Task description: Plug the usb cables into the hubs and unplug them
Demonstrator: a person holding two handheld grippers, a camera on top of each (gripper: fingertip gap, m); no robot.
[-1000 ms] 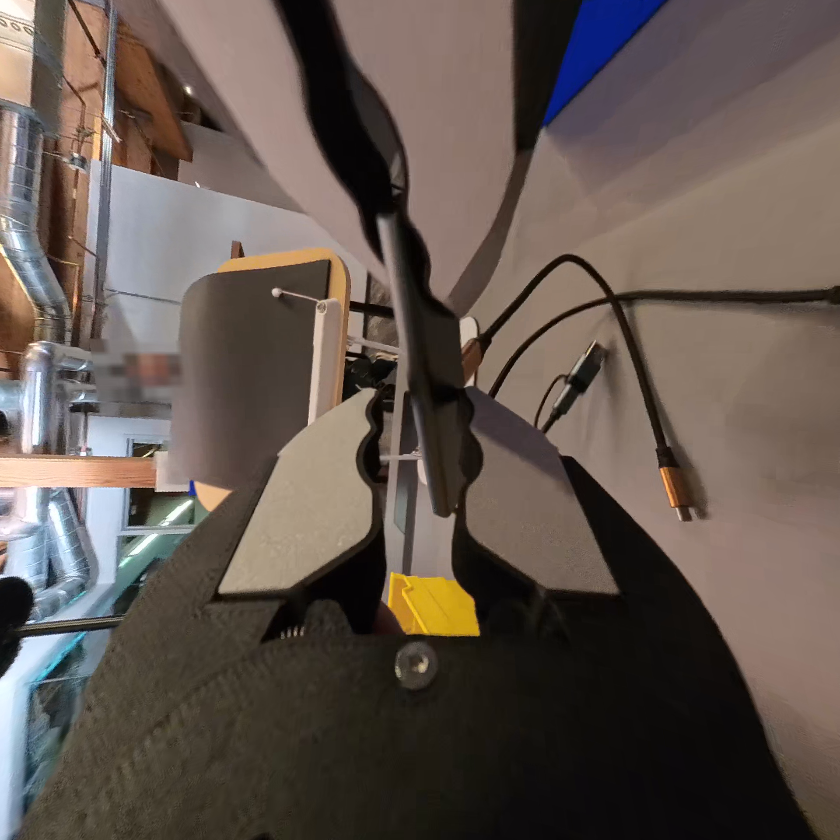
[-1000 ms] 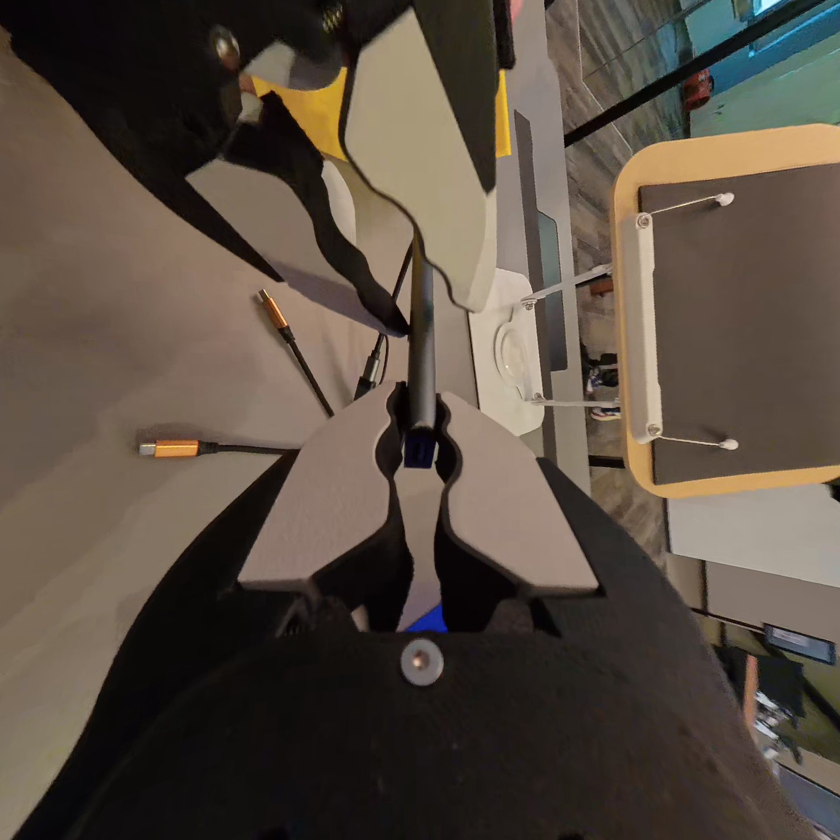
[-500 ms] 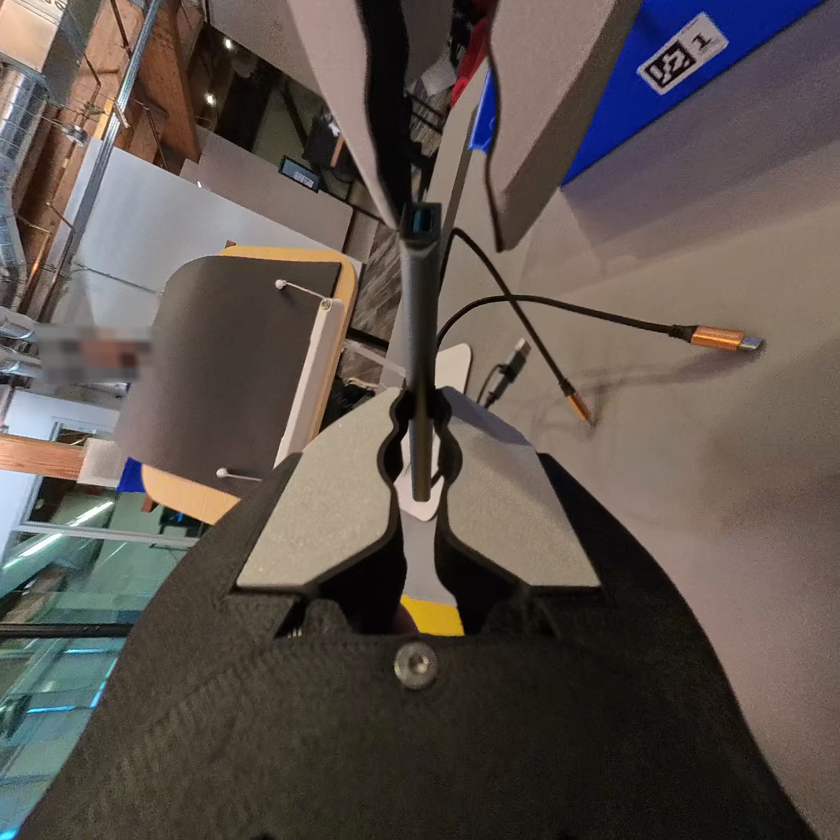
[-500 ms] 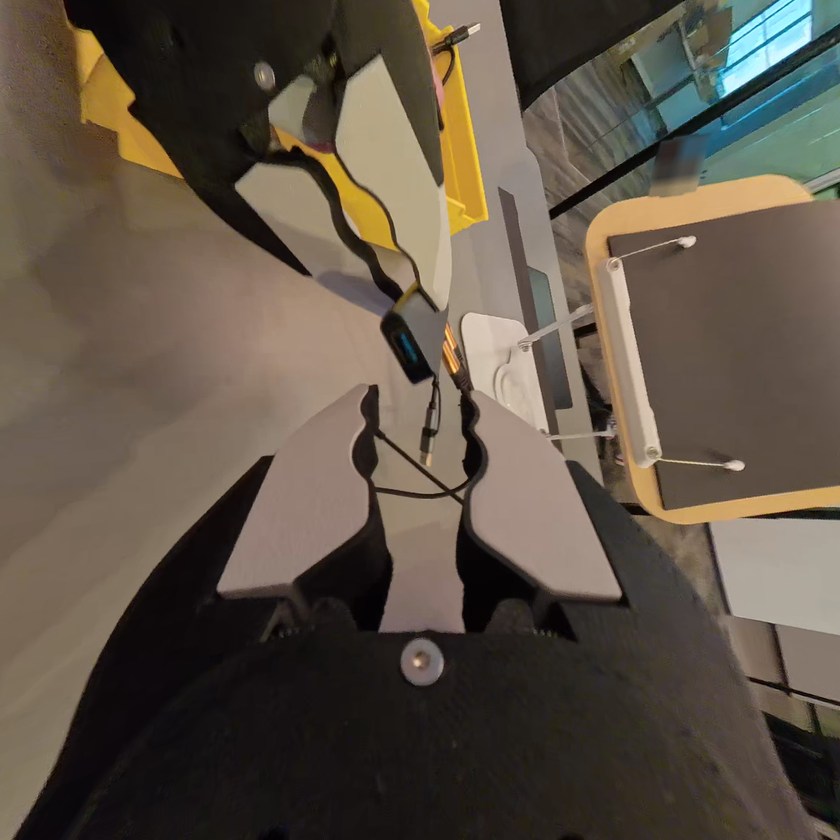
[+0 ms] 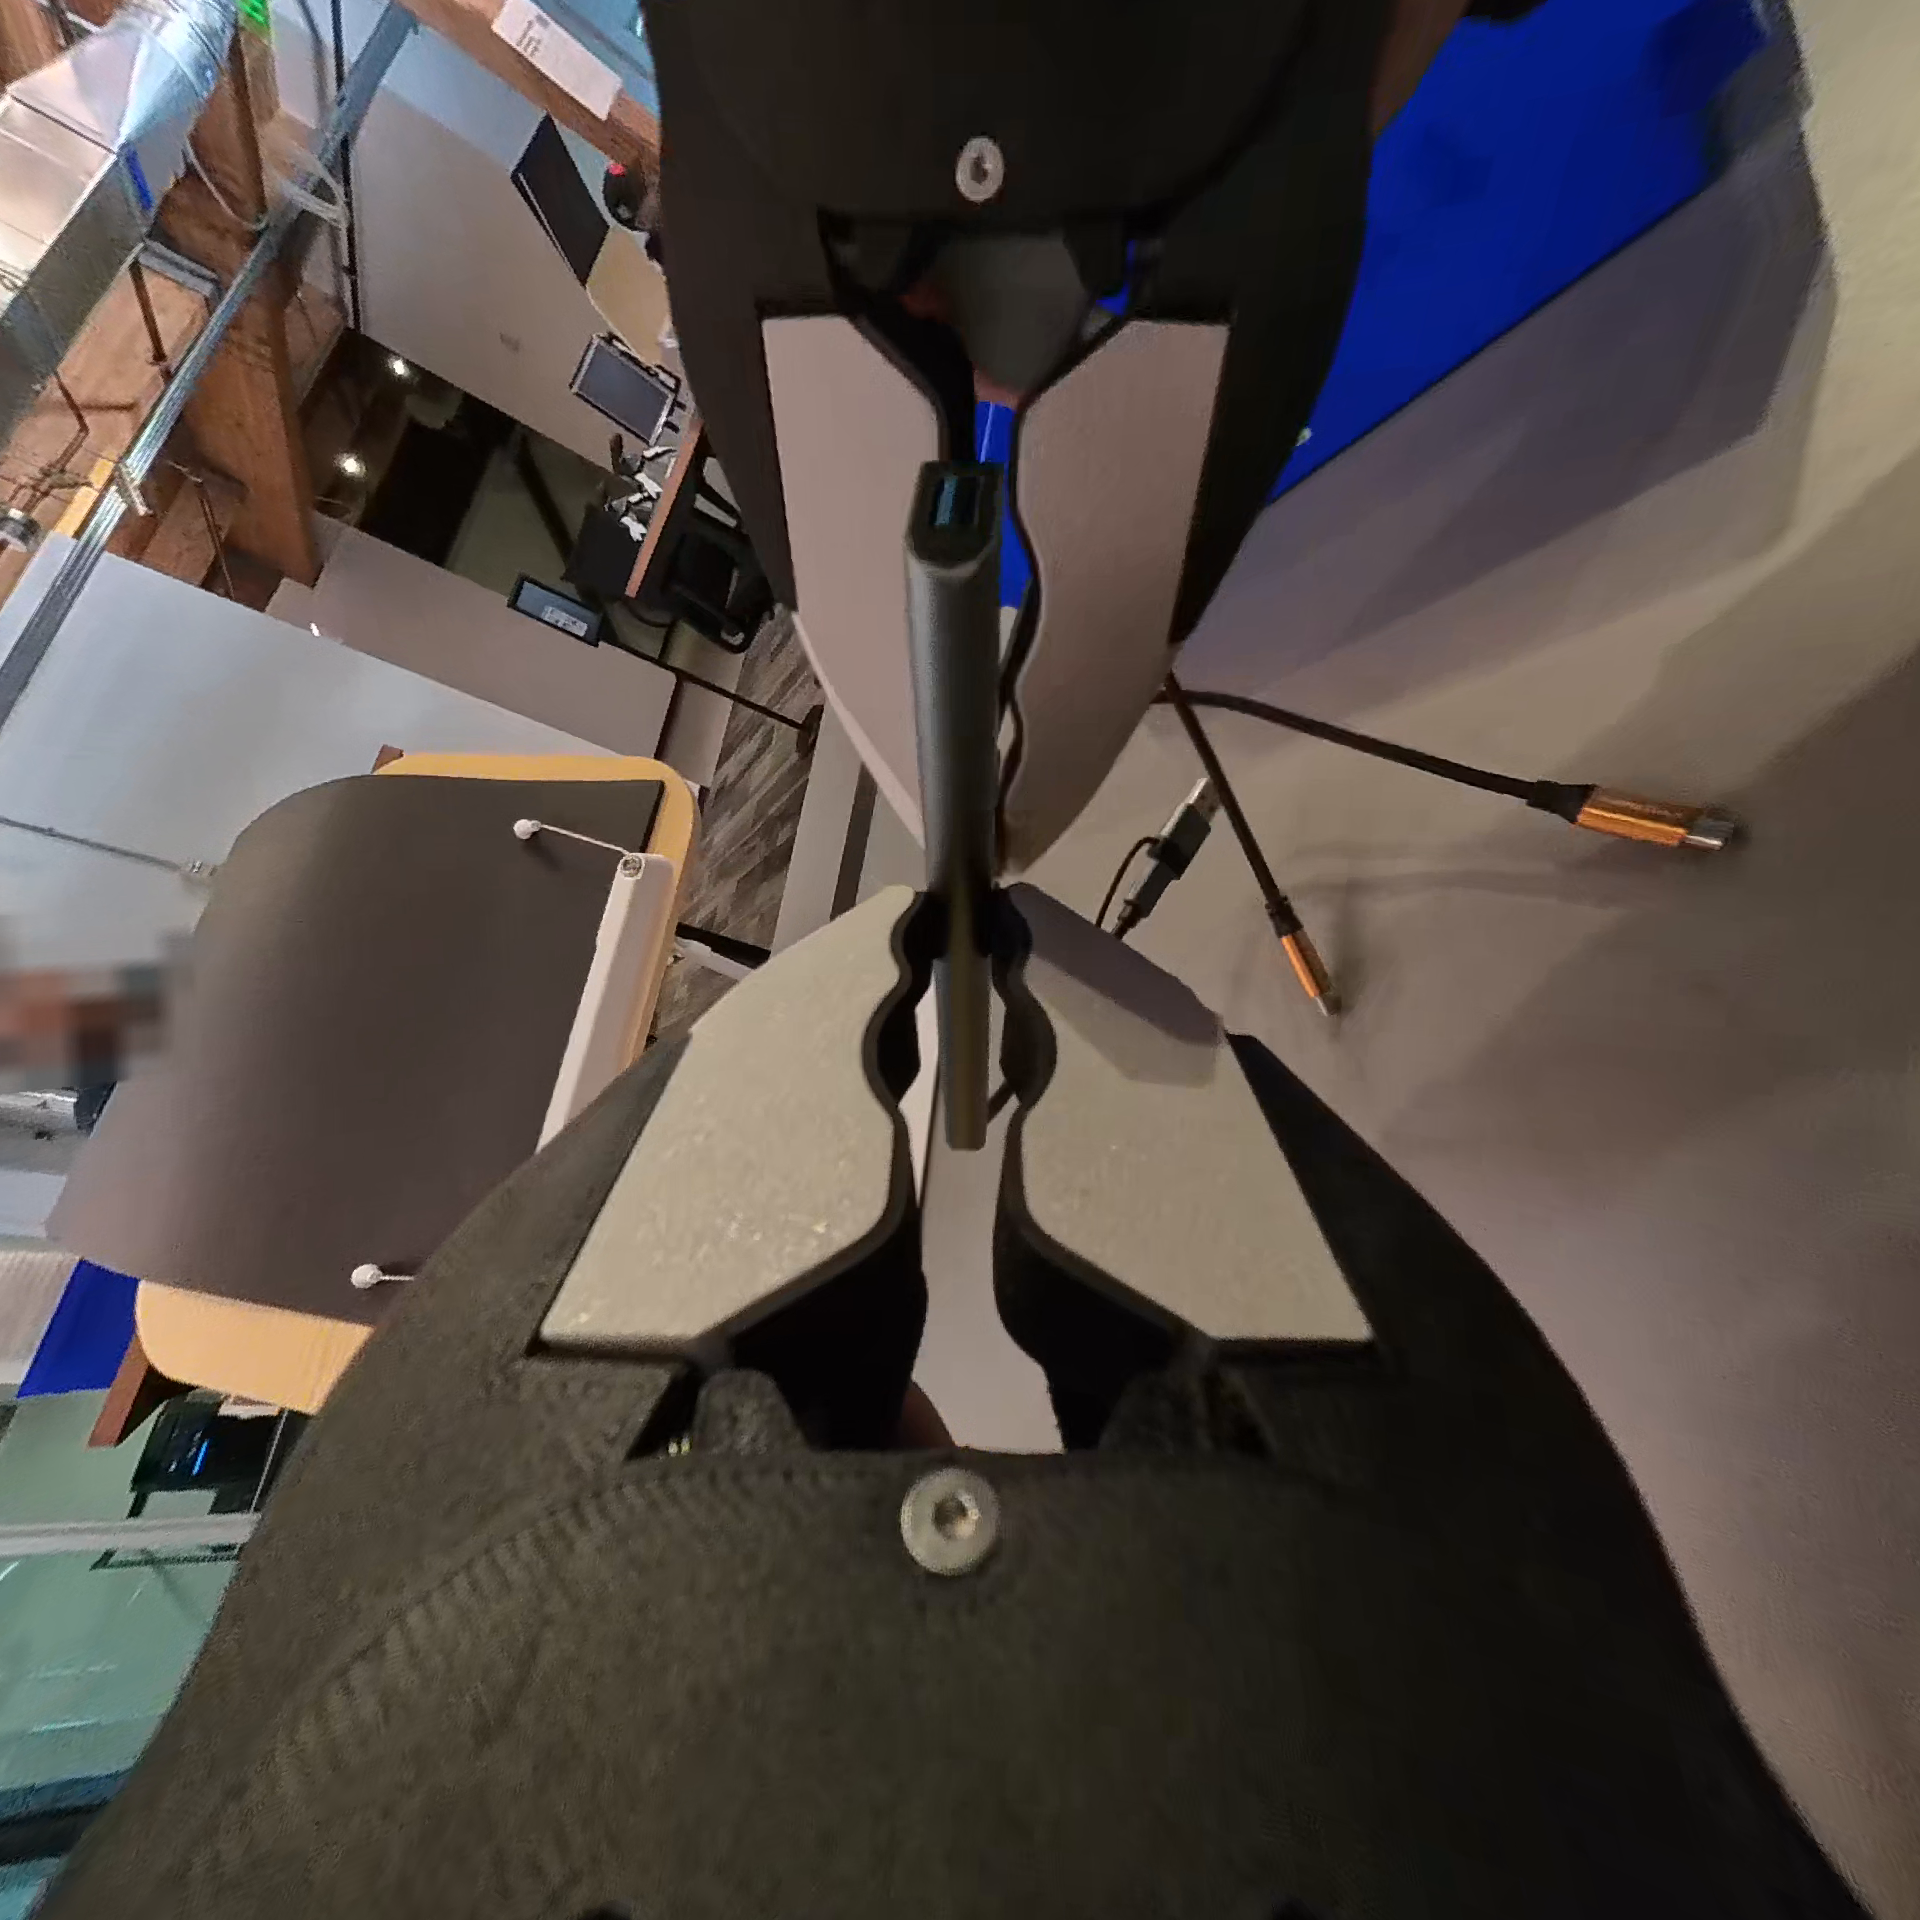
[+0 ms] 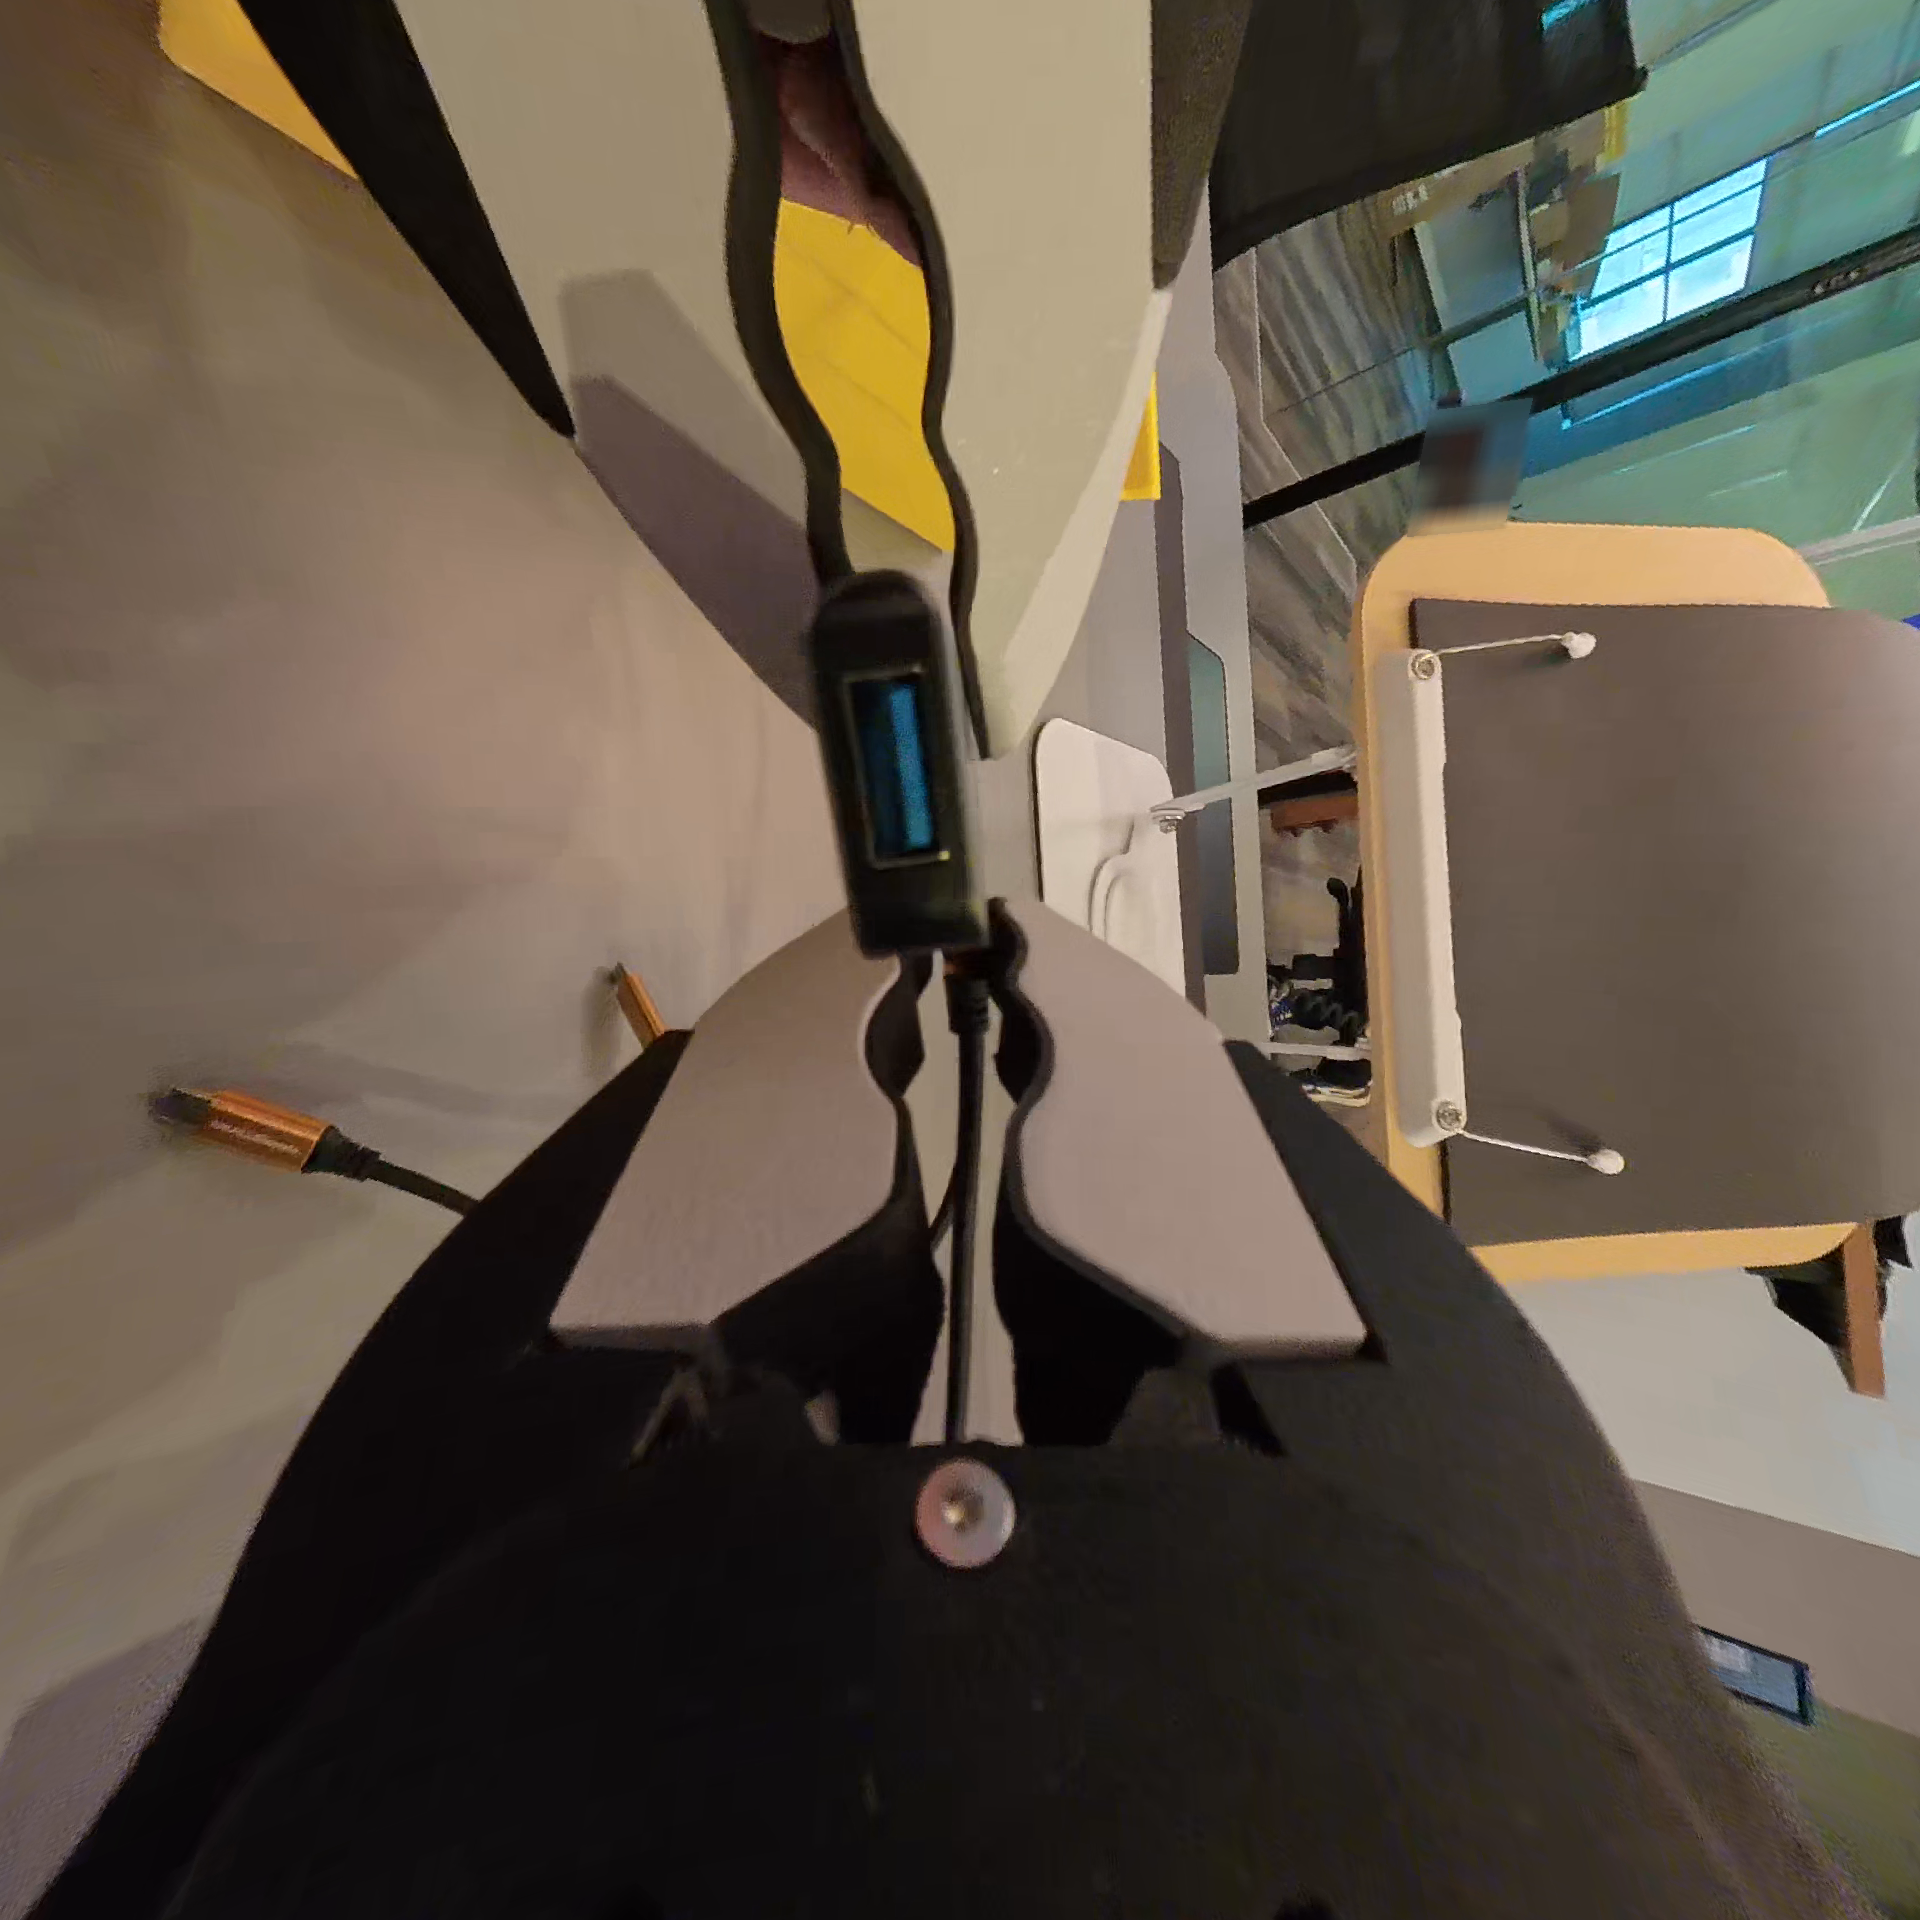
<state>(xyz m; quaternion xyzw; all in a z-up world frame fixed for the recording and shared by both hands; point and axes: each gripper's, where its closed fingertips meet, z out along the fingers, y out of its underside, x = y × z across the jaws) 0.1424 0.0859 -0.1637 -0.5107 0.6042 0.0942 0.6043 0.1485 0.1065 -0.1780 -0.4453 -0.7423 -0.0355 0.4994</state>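
My left gripper [image 5: 961, 914] is shut on a slim dark grey USB hub [image 5: 951, 727], held edge-on above the grey table [image 5: 1558, 1143]. The hub's free end has a blue port facing my right gripper. In the right wrist view that end [image 6: 904, 769] sits just past my right gripper [image 6: 956, 935], which is shut on a black USB cable [image 6: 966, 1195] with an orange plug [image 6: 958, 968] at the fingertips. The plug tip is hidden behind the hub end. The two grippers face each other; the right one's fingers [image 5: 862, 540] flank the hub.
Two loose orange-tipped cables [image 5: 1652, 831] [image 5: 1304, 961] and a black adapter [image 5: 1174, 852] lie on the table. A yellow bin [image 6: 862, 343] is behind the left gripper and a blue bin [image 5: 1507, 208] behind the right. A tan stand with a black board [image 6: 1662, 935] is off the table edge. Both grippers' tips are close together, under 4 cm apart.
My right gripper let go of the hub's end, opened, and has closed on an orange-plug cable, bringing it up to the hub's blue port. My left gripper kept its hold on the hub.
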